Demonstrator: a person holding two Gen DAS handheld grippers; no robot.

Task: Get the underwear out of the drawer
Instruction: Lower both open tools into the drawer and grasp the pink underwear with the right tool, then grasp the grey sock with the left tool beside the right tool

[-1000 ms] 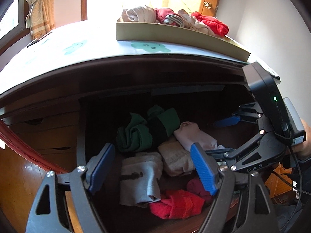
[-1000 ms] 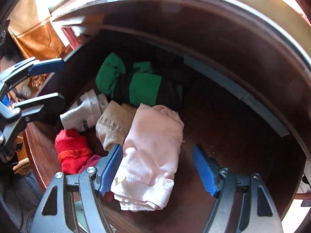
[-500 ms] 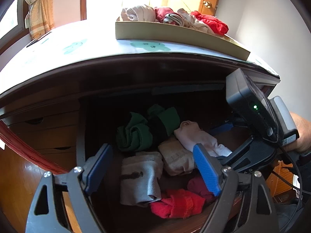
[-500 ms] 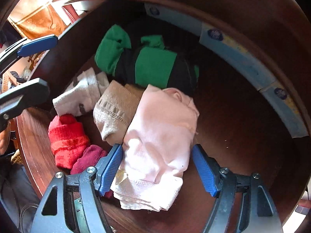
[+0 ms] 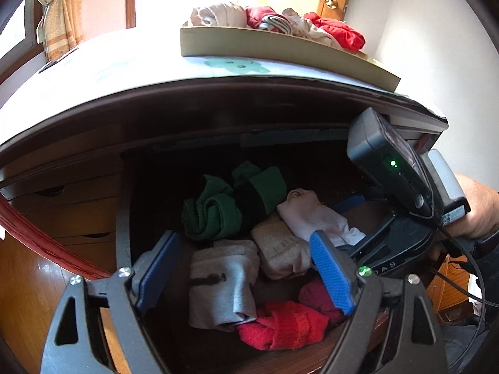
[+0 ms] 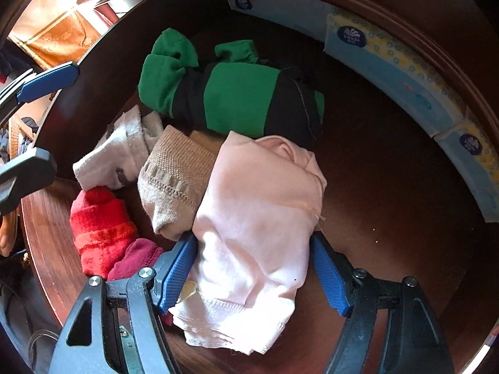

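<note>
The open wooden drawer [image 6: 389, 193] holds several folded underwear pieces. My right gripper [image 6: 252, 268] is open, its blue pads on either side of the pale pink underwear [image 6: 259, 218], which also shows in the left wrist view [image 5: 315, 218]. Beside it lie a beige piece [image 6: 174, 180], a green and black piece [image 6: 237, 96], a grey-white piece [image 6: 121, 152], a red one [image 6: 99, 227] and a maroon one [image 6: 137, 258]. My left gripper [image 5: 243, 274] is open and empty, above the drawer's front over the grey piece [image 5: 221, 277].
A flat cardboard tray [image 5: 280, 53] with several folded clothes stands on the dresser top [image 5: 93, 74]. Tissue packs [image 6: 405, 71] line the drawer's back wall. Smaller wooden drawers [image 5: 71, 212] are at the left. The right gripper's body [image 5: 389, 168] is at the drawer's right.
My right gripper has moved down and forward into the drawer until its open pads straddle the pink underwear. My left gripper has stayed almost still.
</note>
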